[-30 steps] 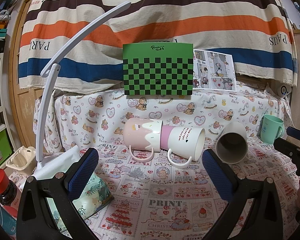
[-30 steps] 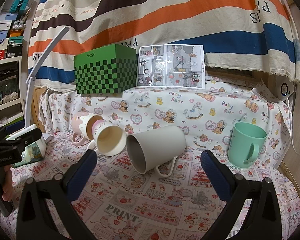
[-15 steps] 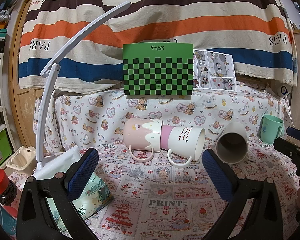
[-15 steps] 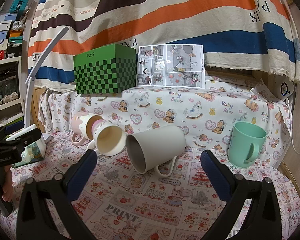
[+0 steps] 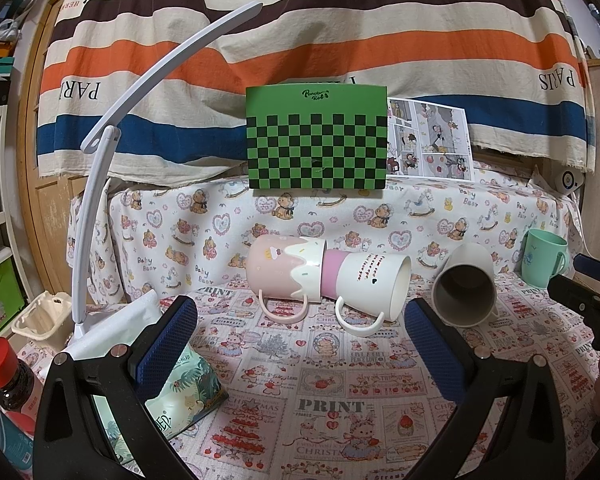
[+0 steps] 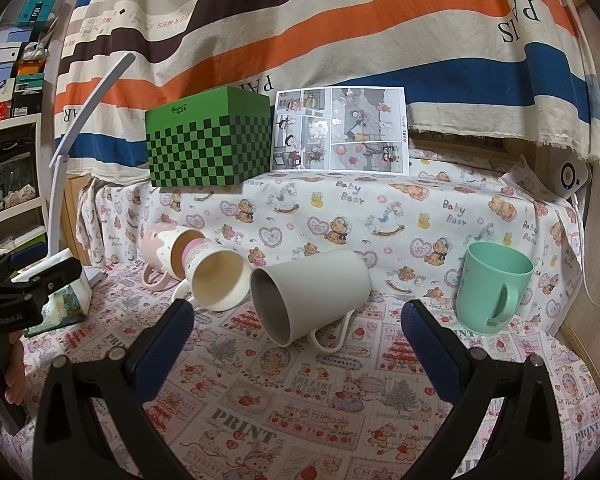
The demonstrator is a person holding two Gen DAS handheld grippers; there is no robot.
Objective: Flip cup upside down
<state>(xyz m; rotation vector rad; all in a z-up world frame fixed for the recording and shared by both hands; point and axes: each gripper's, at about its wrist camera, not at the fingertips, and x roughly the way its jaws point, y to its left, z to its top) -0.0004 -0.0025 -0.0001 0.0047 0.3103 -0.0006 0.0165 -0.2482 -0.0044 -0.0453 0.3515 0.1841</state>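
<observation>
Left gripper (image 5: 300,344) and right gripper (image 6: 298,344) hover level, jaws spread wide and empty, apparently short of the tipped grey ceramic mug (image 6: 312,294).

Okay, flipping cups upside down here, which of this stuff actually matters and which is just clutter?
Belongs to the job:
grey mug, on its side
white mug, on its side, base tucked into the pink mug
green cup, upright
left gripper and right gripper, jaws open, holding nothing

Just lying about:
checkered box
comic sheet
white lamp
red-capped bottle
snack bag
</observation>
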